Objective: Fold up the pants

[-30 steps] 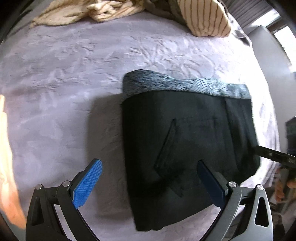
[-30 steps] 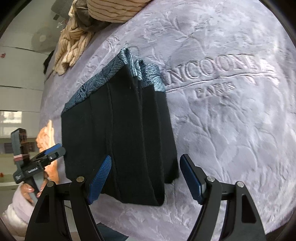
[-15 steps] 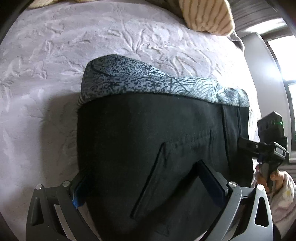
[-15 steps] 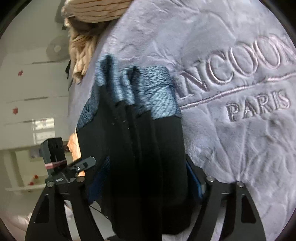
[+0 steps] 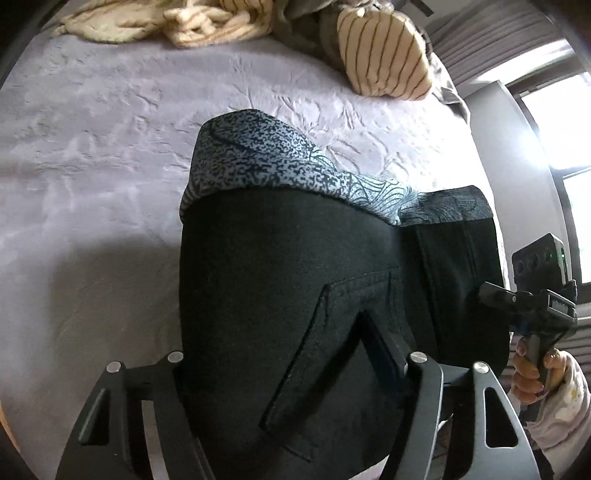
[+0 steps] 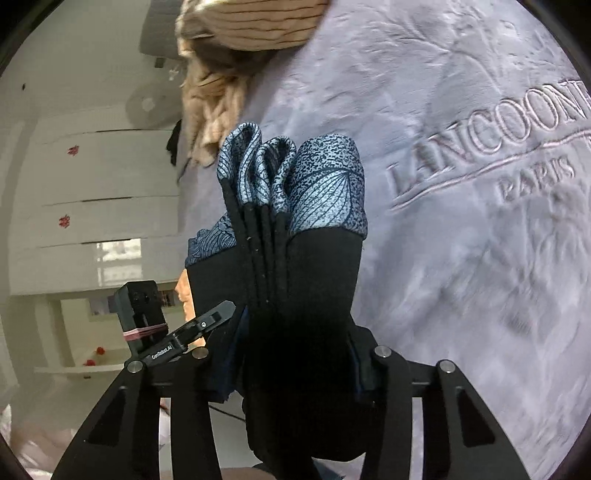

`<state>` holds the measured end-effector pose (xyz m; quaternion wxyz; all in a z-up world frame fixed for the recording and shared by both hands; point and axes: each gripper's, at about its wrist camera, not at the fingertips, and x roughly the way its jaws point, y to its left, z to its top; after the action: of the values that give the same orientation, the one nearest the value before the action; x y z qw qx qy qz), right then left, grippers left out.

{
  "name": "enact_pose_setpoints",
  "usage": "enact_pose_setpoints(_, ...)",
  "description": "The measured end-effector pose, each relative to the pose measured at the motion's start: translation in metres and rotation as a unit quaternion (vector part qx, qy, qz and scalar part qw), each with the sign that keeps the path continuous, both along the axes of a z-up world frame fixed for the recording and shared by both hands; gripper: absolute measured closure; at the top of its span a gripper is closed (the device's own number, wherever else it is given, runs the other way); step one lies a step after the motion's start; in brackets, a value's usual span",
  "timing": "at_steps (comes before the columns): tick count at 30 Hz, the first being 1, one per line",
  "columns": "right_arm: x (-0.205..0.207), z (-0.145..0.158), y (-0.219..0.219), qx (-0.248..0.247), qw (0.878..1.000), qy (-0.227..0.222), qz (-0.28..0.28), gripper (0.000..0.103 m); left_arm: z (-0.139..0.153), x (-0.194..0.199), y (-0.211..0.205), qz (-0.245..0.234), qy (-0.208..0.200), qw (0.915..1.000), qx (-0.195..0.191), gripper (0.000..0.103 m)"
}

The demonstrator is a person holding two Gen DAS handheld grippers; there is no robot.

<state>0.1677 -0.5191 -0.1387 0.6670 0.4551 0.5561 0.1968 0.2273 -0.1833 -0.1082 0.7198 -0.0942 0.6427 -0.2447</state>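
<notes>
The folded black pants with a blue-grey patterned lining at the far edge fill the left wrist view. My left gripper is shut on their near edge, and a back pocket shows by its right finger. In the right wrist view the pants are seen end on as stacked layers, lifted off the bed. My right gripper is shut on that stack. The right gripper also shows in the left wrist view, and the left one in the right wrist view.
A lilac embossed bedspread lies under the pants, lettered "LANCOON PARIS". A striped cream pillow and crumpled cream blankets lie at the far edge. White cabinets stand beyond the bed's side.
Both grippers moved in from open and closed on the near edge of the folded pants. The bundle has risen off the bedspread, its layers now hanging on edge.
</notes>
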Motion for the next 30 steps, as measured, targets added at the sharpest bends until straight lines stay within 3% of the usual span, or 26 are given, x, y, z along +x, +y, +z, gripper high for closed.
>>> enact_pose_setpoints(6, -0.031, 0.011, 0.036, 0.011, 1.0, 0.002, 0.002, 0.054, 0.018, -0.024, 0.032, -0.002, -0.001, 0.9999, 0.014, 0.033)
enact_pose_setpoints(11, -0.053, 0.0, 0.062, 0.017, 1.0, 0.017, -0.001, 0.054, 0.003, -0.043, 0.056, 0.003, 0.025, 0.9994, 0.026, 0.033)
enact_pose_setpoints(15, -0.061, -0.028, 0.079, -0.035, 0.998, 0.059, 0.009, 0.05, -0.031, -0.05, 0.058, 0.008, 0.046, 0.9966, 0.068, 0.025)
enact_pose_setpoints(17, -0.064, -0.041, 0.085, -0.072, 0.994, 0.078, 0.017, 0.043, -0.042, -0.053, 0.061, 0.014, 0.036, 0.9956, 0.085, 0.011)
enact_pose_setpoints(19, -0.068, -0.044, 0.085, -0.09, 0.993, 0.079, 0.014, 0.039, -0.046, -0.052, 0.064, 0.019, 0.035, 0.9951, 0.09, 0.003)
enact_pose_setpoints(22, -0.069, -0.035, 0.083, -0.115, 0.989, 0.094, 0.014, 0.039, -0.043, -0.052, 0.067, 0.016, 0.034, 0.9941, 0.102, 0.003)
enact_pose_setpoints(25, -0.066, -0.017, 0.082, -0.164, 0.982, 0.088, 0.032, 0.039, -0.025, -0.051, 0.063, 0.006, -0.007, 0.9891, 0.147, 0.003)
enact_pose_setpoints(27, -0.071, 0.002, 0.077, -0.198, 0.977, 0.07, 0.04, 0.049, -0.01, -0.049, 0.062, 0.009, -0.039, 0.9843, 0.172, 0.003)
enact_pose_setpoints(30, -0.067, 0.024, 0.074, -0.215, 0.975, 0.039, 0.035, 0.071, 0.021, -0.044, 0.067, 0.024, -0.077, 0.9853, 0.15, 0.005)
